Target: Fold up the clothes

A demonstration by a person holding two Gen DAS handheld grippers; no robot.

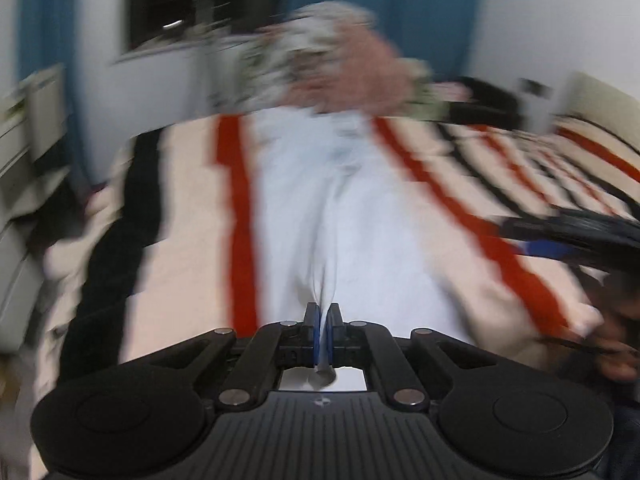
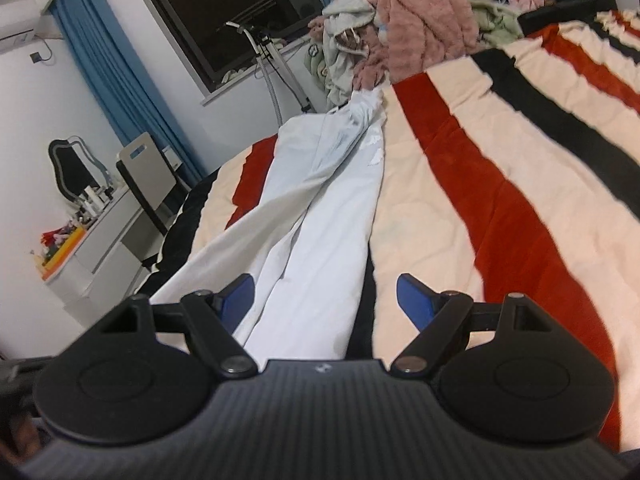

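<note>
White trousers (image 2: 320, 208) lie stretched lengthwise on the bed (image 2: 500, 168), over its blanket of cream, red and black stripes, legs running toward the near edge and the far end reaching a heap of clothes (image 2: 400, 28) in pink, grey and pale green. Beyond the bed stand blue curtains (image 2: 104, 64), a dark window (image 2: 224, 12) and a white counter (image 2: 96, 228) with a mirror and small items on it. In the blurred left wrist view, the left claw (image 1: 322, 320) is pressed together on a fold of the white fabric, which rises in a ridge from the pinch. The right claw (image 2: 325, 300) stands wide apart over the end of a trouser leg, its blue pads (image 2: 414, 300) either side of the cloth, not pressing it.
</note>
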